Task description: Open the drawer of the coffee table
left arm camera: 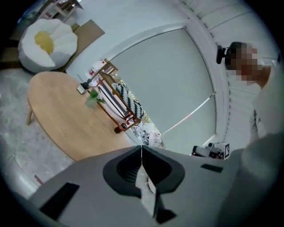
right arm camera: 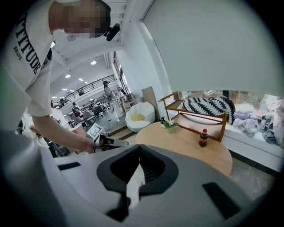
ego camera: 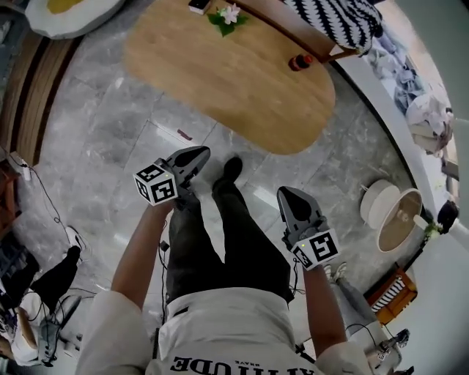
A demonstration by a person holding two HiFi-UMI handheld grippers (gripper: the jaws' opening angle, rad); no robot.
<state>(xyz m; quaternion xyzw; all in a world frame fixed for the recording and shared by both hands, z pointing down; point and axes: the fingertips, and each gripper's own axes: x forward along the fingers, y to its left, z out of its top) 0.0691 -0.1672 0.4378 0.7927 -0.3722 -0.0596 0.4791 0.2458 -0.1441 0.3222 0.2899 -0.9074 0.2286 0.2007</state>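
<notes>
While the person stands, left gripper: jaws pressed together, empty, over floor.
Right gripper: jaws pressed together, empty.
Table: ahead of both grippers, apart from them; drawer not visible.
Bottle: upright at table's far edge.

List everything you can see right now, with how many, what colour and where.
coffee table: one, light wood, on the grey floor ahead
bottle: one, dark with a red cap, upright on the table's right side
plant: one, green with a white flower, on the table's far side
chair: one, wooden, behind the table
cushion: one, black-and-white striped, on the chair
beanbag: one, white with yellow, far left
left gripper: one, grey, shut, empty
right gripper: one, grey, shut, empty
</notes>
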